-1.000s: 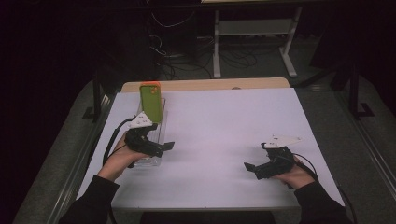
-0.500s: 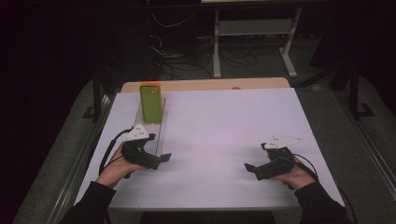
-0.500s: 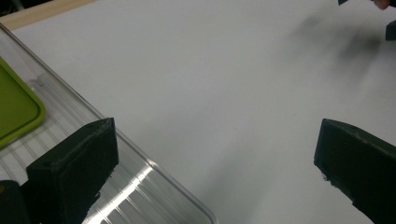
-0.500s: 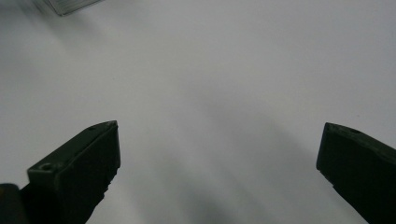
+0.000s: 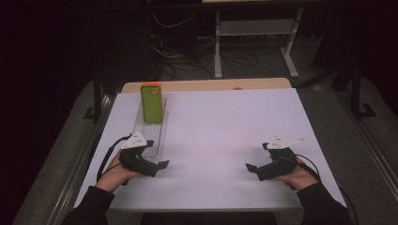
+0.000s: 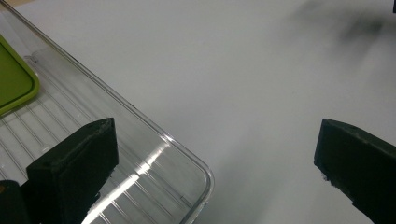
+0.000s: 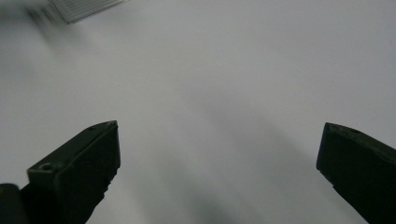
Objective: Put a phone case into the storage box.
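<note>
A: Left gripper [image 5: 157, 165] has pulled back from the green phone case [image 5: 152, 104]; jaws spread, nothing held. Case lies at the far end of the clear ribbed tray [image 5: 162, 136].

B: So the placing looks finished. Right gripper [image 5: 256, 169]?

A: Unchanged, spread over bare white table [image 5: 225, 131], well apart from the tray.

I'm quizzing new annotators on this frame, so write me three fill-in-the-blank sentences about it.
1. The green phone lies in the clear ___.
2. The left claw has its jaws ___, gripping nothing.
3. The right claw hovers over the ___ table cover.

Missing words: tray; open; white
</note>
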The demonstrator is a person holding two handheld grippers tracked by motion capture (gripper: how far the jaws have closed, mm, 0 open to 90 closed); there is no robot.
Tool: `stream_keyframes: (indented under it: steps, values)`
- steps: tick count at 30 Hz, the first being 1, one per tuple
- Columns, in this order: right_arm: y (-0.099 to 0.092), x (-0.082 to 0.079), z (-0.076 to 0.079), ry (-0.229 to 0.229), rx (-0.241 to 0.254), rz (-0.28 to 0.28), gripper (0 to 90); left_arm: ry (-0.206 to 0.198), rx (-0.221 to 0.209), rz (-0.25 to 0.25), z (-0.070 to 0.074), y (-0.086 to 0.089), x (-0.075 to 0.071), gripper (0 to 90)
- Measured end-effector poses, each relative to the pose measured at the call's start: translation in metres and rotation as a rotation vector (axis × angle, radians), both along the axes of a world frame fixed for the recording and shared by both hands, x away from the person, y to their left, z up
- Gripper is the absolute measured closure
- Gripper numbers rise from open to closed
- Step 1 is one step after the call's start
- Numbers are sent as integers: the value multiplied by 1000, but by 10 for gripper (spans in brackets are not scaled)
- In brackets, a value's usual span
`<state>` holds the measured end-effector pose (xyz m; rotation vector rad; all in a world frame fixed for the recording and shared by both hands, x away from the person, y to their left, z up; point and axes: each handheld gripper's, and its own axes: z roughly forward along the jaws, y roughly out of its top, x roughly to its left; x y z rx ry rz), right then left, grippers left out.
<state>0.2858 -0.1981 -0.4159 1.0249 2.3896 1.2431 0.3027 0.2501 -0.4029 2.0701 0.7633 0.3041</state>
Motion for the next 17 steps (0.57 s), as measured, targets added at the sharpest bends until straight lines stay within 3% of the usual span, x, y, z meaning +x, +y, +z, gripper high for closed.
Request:
stream_keyframes:
  steps: [17]
  values:
    - [-2,-1,5,-19,16,0,0,-6,-8,-2,-1,0,0,0]
